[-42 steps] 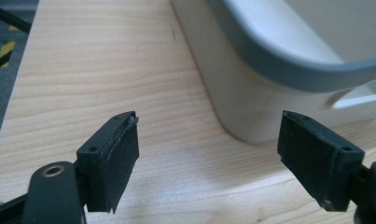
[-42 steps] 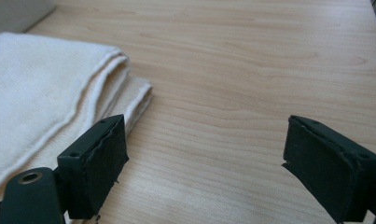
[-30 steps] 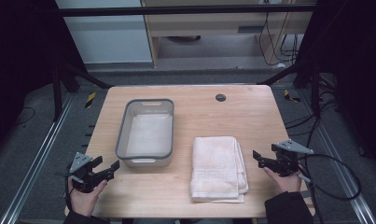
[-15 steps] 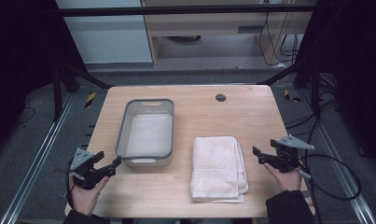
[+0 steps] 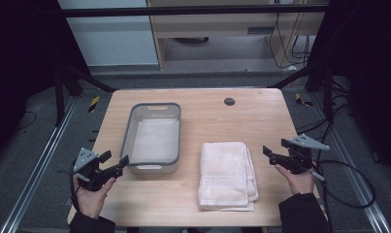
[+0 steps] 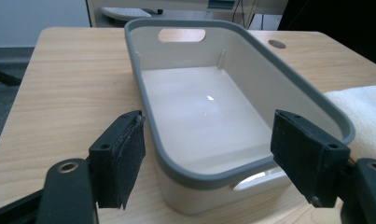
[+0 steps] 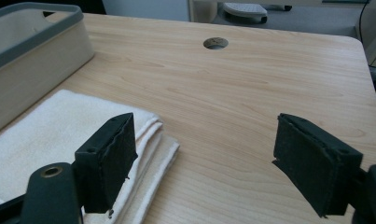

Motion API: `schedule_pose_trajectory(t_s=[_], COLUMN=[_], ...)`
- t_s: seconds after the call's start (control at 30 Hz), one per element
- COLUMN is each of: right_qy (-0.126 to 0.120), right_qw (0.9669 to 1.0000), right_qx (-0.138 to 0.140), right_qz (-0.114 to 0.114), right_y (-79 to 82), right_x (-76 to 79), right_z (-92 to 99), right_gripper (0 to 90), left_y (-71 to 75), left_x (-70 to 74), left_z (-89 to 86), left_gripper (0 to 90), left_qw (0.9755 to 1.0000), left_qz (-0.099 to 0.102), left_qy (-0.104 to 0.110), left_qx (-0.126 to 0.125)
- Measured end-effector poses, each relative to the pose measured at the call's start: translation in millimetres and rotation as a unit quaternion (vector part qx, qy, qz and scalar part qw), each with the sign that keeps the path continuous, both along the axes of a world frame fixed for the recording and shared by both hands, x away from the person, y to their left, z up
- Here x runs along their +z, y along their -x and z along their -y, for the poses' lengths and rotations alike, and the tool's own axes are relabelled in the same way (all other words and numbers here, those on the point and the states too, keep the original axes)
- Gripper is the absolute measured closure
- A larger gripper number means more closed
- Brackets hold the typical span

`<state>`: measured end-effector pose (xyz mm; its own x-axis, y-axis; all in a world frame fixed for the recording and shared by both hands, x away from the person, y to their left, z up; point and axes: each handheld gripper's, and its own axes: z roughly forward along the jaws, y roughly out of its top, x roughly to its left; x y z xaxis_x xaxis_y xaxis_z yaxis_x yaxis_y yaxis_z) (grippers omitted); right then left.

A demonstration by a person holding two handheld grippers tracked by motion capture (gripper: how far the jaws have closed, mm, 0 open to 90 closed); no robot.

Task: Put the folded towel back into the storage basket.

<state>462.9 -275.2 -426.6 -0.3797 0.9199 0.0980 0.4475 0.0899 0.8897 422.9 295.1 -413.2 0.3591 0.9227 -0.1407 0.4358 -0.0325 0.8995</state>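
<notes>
The left gripper (image 5: 116,164) sits at the lower left of the high view, its jaws wide apart and empty, tips just short of the near end of the bin (image 5: 130,127); a second ago it lay lower and further out at the table (image 5: 261,116) edge, so it has lifted and edged in. In the left gripper view the bin (image 6: 251,51) fills the middle, its near rim between the two pads but untouched. The right gripper (image 5: 272,154) at the lower right has likewise risen a little; its jaws have just been closing slightly, yet stand wide with nothing between them. The towel (image 5: 224,174), folded, lies flat at lower centre, just right of the bin and apart from both grippers; in the right gripper view its folded edge (image 7: 150,140) shows beyond the left pad, no contact. Neither bin nor towel has shifted. Judged from this, both hands are only now leaving rest; the towel is probably the right gripper's target, with the left placed to steady the bin.
</notes>
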Motion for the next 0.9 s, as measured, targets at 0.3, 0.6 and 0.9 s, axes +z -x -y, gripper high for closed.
schedule_pose_trajectory(t_s=[0.3, 0.6, 0.9], right_qy=[-0.011, -0.025, -0.032], right_qw=[0.9999, 0.9993, 0.9985], right_qx=[0.009, 0.025, 0.041], right_qz=[0.005, 0.012, 0.019], right_y=[-1.2, -3.9, -9.1], right_x=[6.3, 16.3, 27.7], right_z=[-3.6, -9.8, -20.3], right_gripper=[22.0, 23.7, 24.1], left_y=[-5.9, -8.5, -8.6], left_x=[7.4, 16.3, 21.4], left_z=[18.8, 42.7, 65.6], left_gripper=[26.4, 26.7, 27.1], left_qw=[0.9998, 0.999, 0.9976], left_qz=[0.008, 0.017, 0.022], left_qy=[-0.002, -0.011, -0.013], left_qx=[-0.016, -0.041, -0.064])
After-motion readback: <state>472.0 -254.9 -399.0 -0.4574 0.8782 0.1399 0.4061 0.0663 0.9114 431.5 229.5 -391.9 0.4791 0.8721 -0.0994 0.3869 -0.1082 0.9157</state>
